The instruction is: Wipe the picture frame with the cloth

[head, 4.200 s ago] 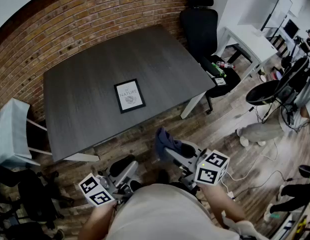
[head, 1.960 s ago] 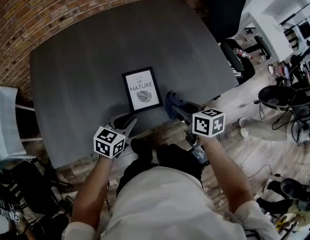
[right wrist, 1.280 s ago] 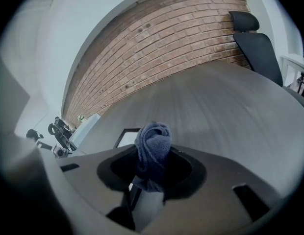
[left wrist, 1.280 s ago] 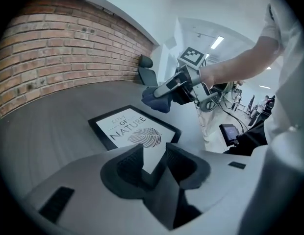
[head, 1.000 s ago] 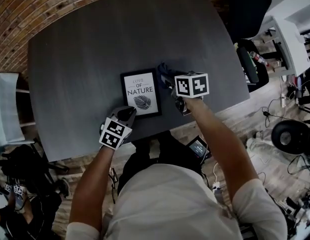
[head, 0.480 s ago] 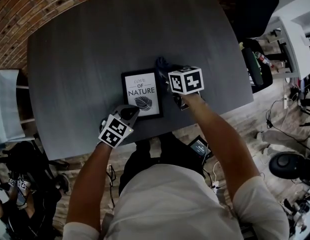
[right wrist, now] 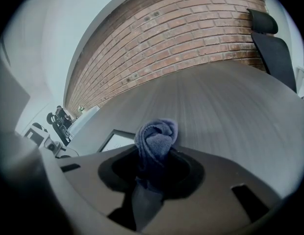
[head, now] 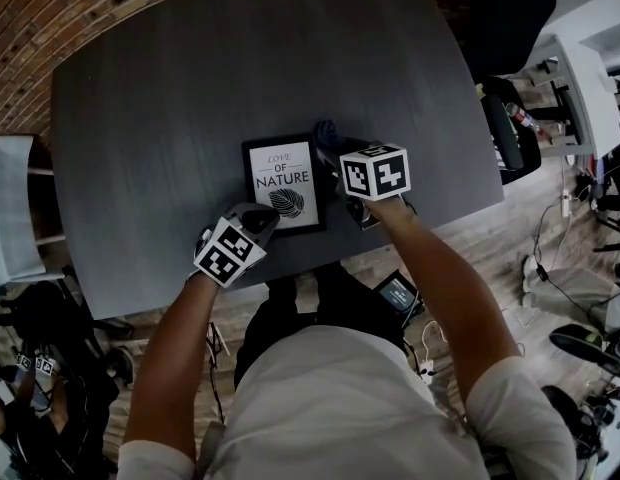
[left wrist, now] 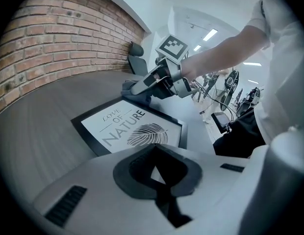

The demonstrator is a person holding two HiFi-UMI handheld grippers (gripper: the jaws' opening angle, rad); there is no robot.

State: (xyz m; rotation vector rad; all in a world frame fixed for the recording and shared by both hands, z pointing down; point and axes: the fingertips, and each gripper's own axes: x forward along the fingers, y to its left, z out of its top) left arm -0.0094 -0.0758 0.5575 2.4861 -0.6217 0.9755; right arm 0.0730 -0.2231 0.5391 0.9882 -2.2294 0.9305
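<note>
A black picture frame [head: 283,183] with a white "Love of Nature" print lies flat on the dark table [head: 140,118], near its front edge. My left gripper [head: 260,218] is shut and empty, its tip at the frame's near left corner. In the left gripper view the frame [left wrist: 127,130] lies just beyond the closed jaws [left wrist: 156,177]. My right gripper [head: 335,158] is shut on a bunched blue cloth [head: 325,132] at the frame's far right corner. Its jaws have been closing a little tighter on the cloth [right wrist: 154,138]. The frame's corner [right wrist: 116,141] shows to the left of that cloth.
A brick wall [head: 50,18] runs behind the table. A black office chair [head: 500,8] stands at the far right and a white desk [head: 590,78] beyond it. A pale seat [head: 10,208] stands at the left edge. A small screen [head: 398,293] and cables lie on the wood floor.
Since the oldest frames both grippers have come from over the floor to the frame. In the last second they have hardly moved. The left one has rolled slightly.
</note>
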